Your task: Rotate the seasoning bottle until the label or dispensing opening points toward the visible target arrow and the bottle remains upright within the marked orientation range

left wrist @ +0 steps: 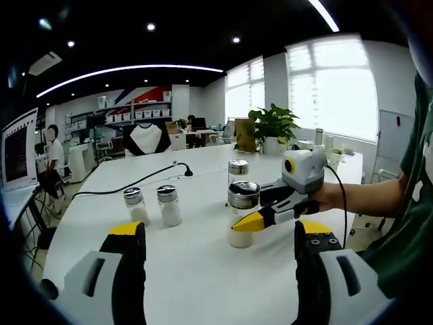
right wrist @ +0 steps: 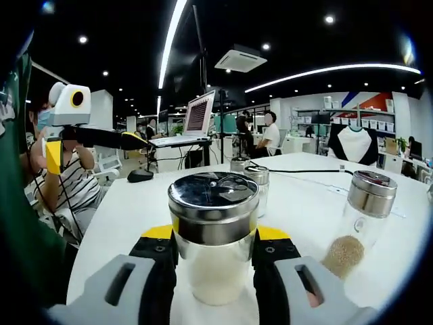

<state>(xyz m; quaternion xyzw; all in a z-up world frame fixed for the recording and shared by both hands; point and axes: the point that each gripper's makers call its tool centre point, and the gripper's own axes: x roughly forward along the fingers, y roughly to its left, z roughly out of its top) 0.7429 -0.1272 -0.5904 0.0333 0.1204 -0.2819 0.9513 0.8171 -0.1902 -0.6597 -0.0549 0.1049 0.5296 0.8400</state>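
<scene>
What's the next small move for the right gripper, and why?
Probably a slow twist about the bottle's vertical axis. The right gripper already has its jaws closed on the upright seasoning bottle, which stands on the white table; no target arrow is visible.

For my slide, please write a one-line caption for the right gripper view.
The right gripper clamps an upright seasoning bottle on a white table, a second bottle beside it.

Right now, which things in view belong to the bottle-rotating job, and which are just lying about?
Job:
- seasoning bottle, standing upright
- right tool, shut on it
- left tool, open, holding nothing

Lying about:
- three other shakers
- black cable
- potted plant
- laptop
</scene>
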